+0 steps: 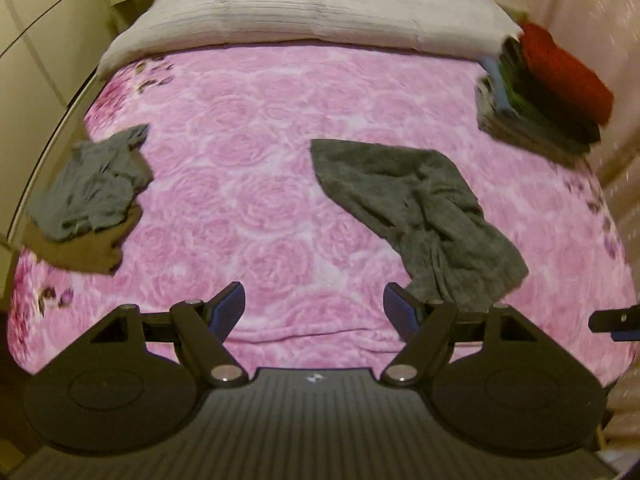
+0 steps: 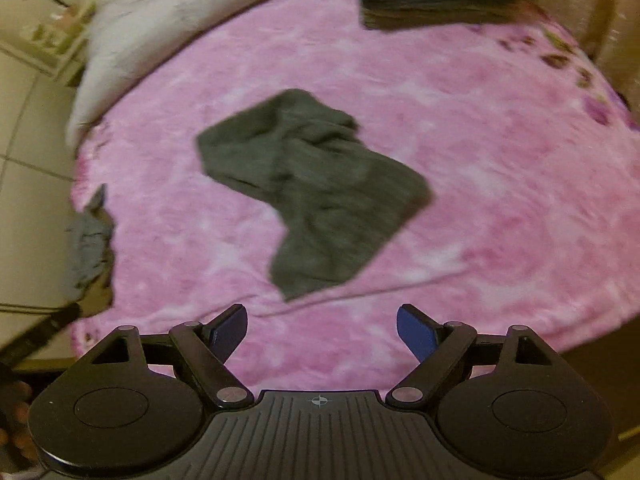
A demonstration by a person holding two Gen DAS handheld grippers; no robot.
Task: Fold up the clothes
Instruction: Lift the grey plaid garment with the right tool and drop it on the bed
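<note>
From the left wrist, the left gripper (image 1: pixel 313 304) hangs over the near edge of a pink blanket (image 1: pixel 248 168), jaws spread wide and holding nothing. A crumpled dark grey garment (image 1: pixel 416 208) lies ahead and to the right, its near end close to the right finger. A blue-grey and brown heap (image 1: pixel 88 200) sits at the left edge, a folded stack (image 1: pixel 548 96) far right.

From the right wrist, the right gripper (image 2: pixel 322 326) is equally wide open and empty, with the grey garment (image 2: pixel 316 196) lying straight ahead, apart from the fingers.
</note>
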